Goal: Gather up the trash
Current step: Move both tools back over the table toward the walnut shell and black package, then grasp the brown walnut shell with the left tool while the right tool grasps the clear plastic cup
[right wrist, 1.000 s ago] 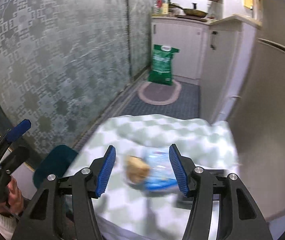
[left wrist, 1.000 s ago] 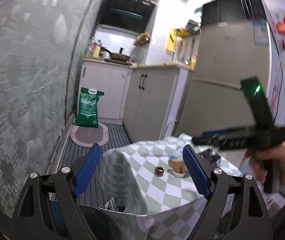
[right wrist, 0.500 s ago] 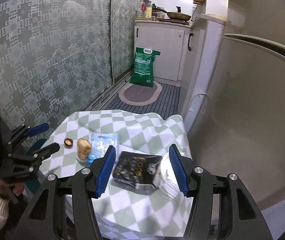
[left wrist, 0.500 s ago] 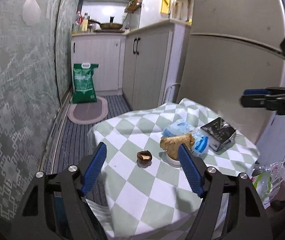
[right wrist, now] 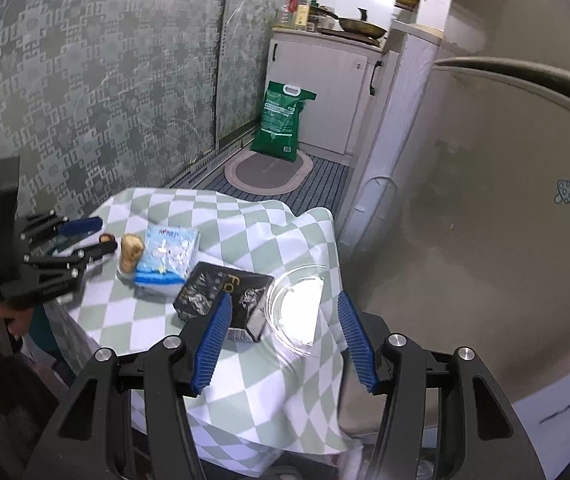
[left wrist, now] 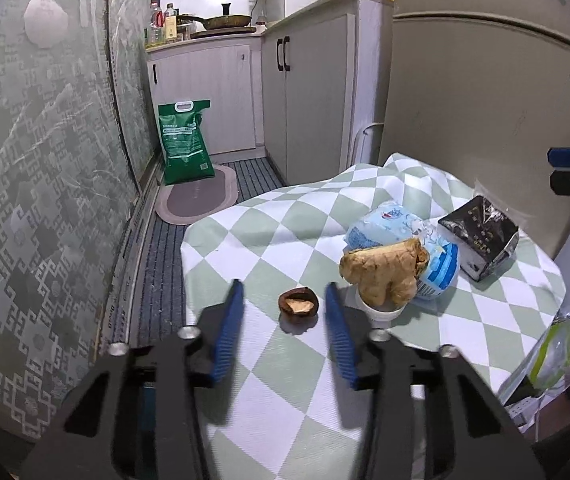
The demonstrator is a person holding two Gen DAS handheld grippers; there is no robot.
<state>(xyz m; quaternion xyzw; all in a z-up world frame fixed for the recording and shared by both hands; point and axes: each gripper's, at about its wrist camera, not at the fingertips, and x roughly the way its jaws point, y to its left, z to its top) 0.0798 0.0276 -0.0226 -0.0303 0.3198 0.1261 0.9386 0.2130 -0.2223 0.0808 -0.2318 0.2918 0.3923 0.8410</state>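
Closer over the checked tablecloth [left wrist: 269, 236] than a second ago, both tools lower and nearer the litter. Left gripper [left wrist: 283, 316] narrowed just now, fingers apart either side of the brown nutshell [left wrist: 298, 305] but not yet pressing it, seemingly lined up for a pinch. Right gripper [right wrist: 283, 330] half apart, clamped on nothing, poised above the black packet [right wrist: 221, 290] and the clear glass dish [right wrist: 297, 306] near the table's right edge. Between them, a ginger root [left wrist: 385, 270] in a small white cup and a blue-white wrapper [right wrist: 167, 256], both still waiting. Likely first pickup: the shell.
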